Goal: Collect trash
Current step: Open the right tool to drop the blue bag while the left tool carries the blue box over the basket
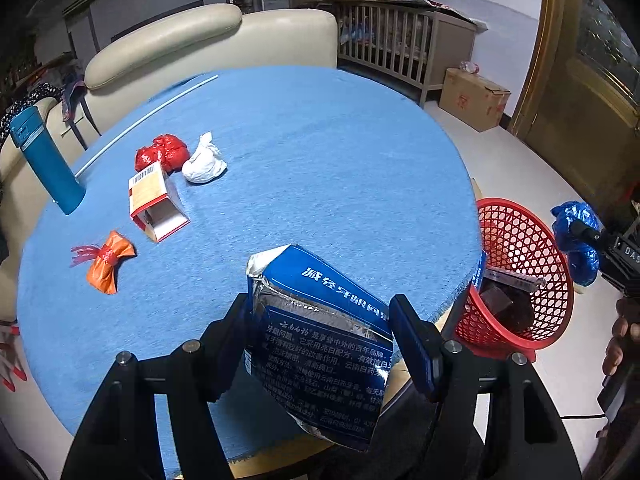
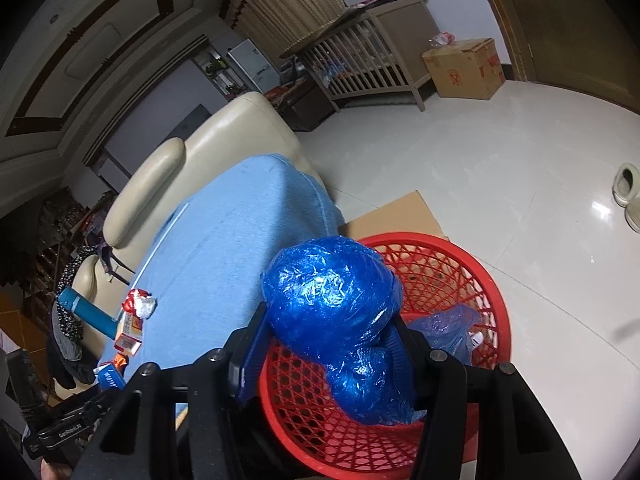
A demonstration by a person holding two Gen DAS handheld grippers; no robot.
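My left gripper (image 1: 320, 316) is shut on a blue toothpaste box (image 1: 332, 284), held tilted over the near edge of the blue-clothed round table (image 1: 320, 152). On the cloth at the left lie a red bag (image 1: 162, 152), a white bag (image 1: 204, 160), an open red-and-white carton (image 1: 154, 204) and an orange bag (image 1: 108, 260). My right gripper (image 2: 330, 328) is shut on a crumpled blue plastic bag (image 2: 332, 296), which hangs just above the red mesh basket (image 2: 460, 264) on the floor beside the table. The basket (image 1: 520, 240) holds some trash.
A teal bottle (image 1: 44, 160) and a thin white rod (image 1: 148, 120) lie at the table's left rim. A cream sofa (image 1: 208, 40) stands behind it. Flat cardboard (image 2: 392, 216) lies under the basket. A crib (image 2: 360, 64), a cardboard box (image 2: 464, 68) and slippers (image 2: 628, 188) stand on the pale floor.
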